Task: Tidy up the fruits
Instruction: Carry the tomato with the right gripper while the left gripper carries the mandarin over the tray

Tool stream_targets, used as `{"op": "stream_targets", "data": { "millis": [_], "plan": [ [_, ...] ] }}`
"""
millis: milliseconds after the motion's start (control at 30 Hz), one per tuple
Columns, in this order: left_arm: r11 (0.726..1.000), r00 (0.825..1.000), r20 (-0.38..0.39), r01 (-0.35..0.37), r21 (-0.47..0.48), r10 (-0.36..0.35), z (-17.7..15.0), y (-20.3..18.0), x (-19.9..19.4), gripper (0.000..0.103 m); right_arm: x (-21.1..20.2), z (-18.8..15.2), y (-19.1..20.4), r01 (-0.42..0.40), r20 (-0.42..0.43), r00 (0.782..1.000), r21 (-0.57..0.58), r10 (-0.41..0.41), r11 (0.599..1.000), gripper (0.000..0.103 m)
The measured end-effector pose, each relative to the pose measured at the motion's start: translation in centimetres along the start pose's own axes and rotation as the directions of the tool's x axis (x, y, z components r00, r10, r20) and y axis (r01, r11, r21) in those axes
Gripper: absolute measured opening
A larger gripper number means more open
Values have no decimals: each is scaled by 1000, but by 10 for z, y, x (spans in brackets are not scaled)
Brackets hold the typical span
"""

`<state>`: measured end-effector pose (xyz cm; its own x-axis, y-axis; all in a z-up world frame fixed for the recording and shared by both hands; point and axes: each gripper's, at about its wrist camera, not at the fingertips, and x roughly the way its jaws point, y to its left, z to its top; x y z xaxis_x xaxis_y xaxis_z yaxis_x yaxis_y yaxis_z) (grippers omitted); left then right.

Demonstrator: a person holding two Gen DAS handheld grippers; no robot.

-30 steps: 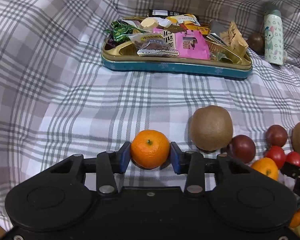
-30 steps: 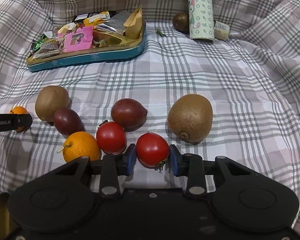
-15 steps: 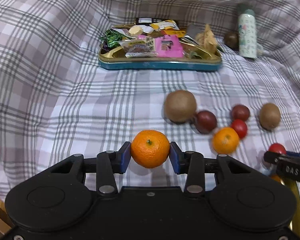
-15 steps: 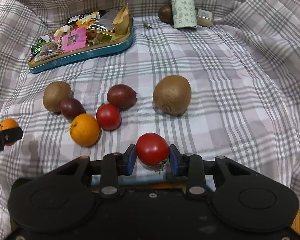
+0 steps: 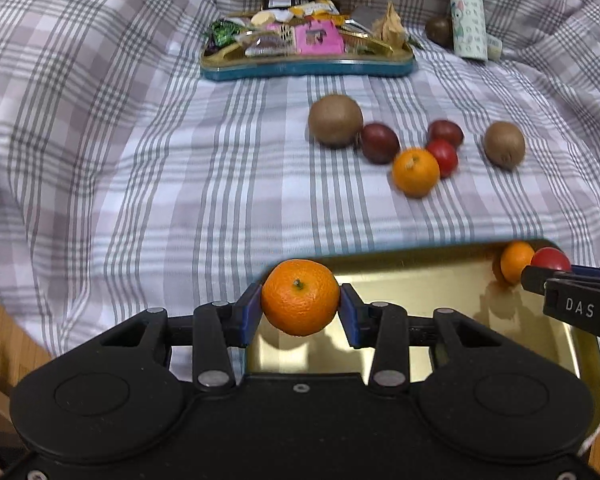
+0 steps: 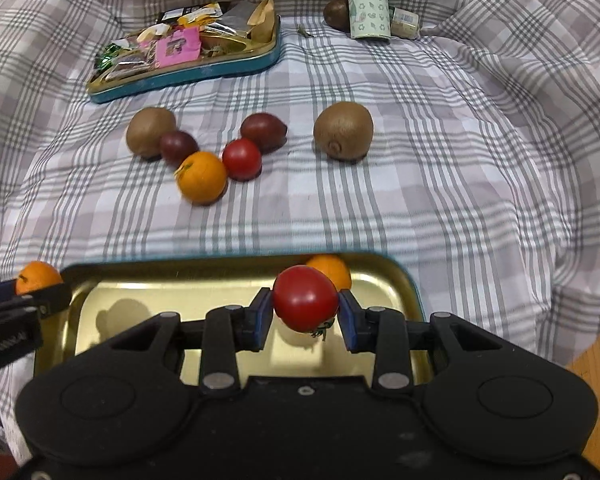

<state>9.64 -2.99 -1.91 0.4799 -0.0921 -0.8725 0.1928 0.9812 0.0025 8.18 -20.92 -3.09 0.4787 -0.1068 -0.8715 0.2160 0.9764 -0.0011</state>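
Over the gold tray (image 5: 440,280), near its 9 o'clock edge, the left gripper (image 5: 300,312) holds a mandarin (image 5: 300,297) tight between its blue jaws. The fruit sits right in the middle of the jaws, and it pokes out above and below them. It hangs above the rim, so if the jaws let go now, it could hit the edge and roll off onto the checked cloth (image 5: 180,180).

The right gripper (image 6: 305,316) squeezes a red tomato (image 6: 305,298) in the same way, over the tray's 1 o'clock corner. A small orange (image 6: 334,270) already lies just behind it at 12 o'clock. A dropped tomato could bump that orange and bounce, or squash if squeezed harder. More fruit waits on the cloth, well apart from the tray.
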Motion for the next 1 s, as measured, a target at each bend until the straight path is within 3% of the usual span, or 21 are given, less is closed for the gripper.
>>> {"op": "stream_targets", "data": {
  "millis": [600, 767, 1000],
  "plan": [
    [997, 995, -62, 81, 8, -81, -51, -26, -26, 49, -33, -68, -19, -7, -9, 1000, 54, 8, 999, 35],
    [993, 987, -115, 115, -2, -114, -65, -31, -20, 49, -32, -76, -22, -1, -35, 999, 53, 3, 999, 35],
    [990, 983, -121, 142, 1, -141, -69, -38, -23, 49, -32, -81, -23, -8, -62, 998, 59, 12, 998, 35]
  ]
}}
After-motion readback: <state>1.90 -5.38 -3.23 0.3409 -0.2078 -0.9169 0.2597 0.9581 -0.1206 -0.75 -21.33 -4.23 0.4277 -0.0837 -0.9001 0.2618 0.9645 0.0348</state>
